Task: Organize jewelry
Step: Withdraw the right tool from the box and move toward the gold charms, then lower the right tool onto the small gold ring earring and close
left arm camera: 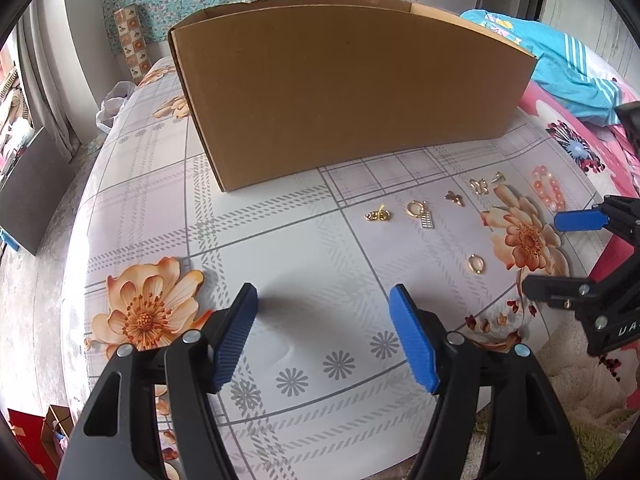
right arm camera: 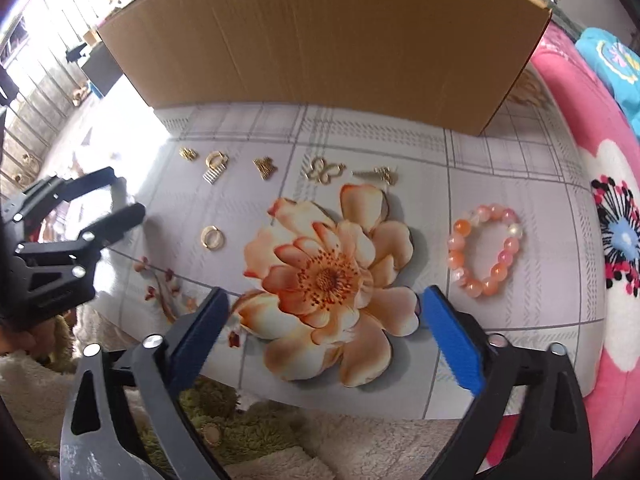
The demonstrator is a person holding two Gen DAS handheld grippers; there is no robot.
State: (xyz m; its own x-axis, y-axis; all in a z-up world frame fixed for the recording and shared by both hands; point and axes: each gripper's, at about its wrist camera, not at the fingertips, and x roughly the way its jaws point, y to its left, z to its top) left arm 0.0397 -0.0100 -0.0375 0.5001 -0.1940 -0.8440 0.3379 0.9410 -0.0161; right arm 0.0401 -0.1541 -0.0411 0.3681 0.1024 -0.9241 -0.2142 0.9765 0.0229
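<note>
Right wrist view: right gripper (right arm camera: pixel 324 312) wide open, empty; left gripper (left arm camera: pixel 324 336) likewise. Bead bracelet (right arm camera: pixel 486 252) likely light, slippery, rigid beads; pinch across strand. Earrings (right arm camera: pixel 212 237) tiny.

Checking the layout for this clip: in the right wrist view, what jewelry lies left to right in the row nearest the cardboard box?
Small gold charm → gold hoop with a comb-like pendant → gold winged charm → gold butterfly outline → gold pin piece.
</note>
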